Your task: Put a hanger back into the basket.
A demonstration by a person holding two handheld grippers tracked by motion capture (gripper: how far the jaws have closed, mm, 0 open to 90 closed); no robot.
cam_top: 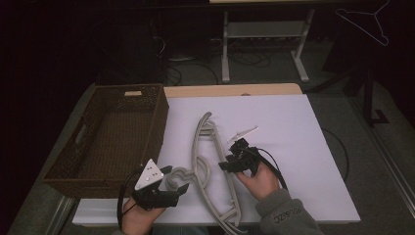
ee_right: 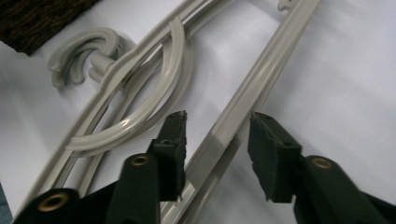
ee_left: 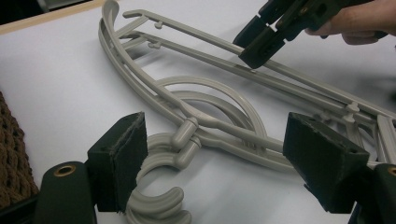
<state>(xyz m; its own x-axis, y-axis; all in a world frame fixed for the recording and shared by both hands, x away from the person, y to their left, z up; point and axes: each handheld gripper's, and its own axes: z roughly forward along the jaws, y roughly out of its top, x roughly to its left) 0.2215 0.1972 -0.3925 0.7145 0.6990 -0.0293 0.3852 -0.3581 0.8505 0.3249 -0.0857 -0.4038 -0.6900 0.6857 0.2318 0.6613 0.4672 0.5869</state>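
Two stacked grey plastic hangers (cam_top: pixel 208 161) lie on the white table (cam_top: pixel 293 127) beside the wicker basket (cam_top: pixel 112 132). Right gripper (ee_right: pixel 217 133) straddles the bottom bars, pads not pressing; left gripper (ee_left: pixel 215 158) gapes around the hooks. Risk: thin bars slip out, or both hangers lift together.

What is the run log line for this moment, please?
scene: grey hangers stacked on white table | left gripper: open around hooks | right gripper: fingers straddling bottom bar, not pressing | basket: left

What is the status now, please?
Left gripper open around hooks. Right gripper open, jaws astride straight bar of grey plastic hangers. Nothing blocks.
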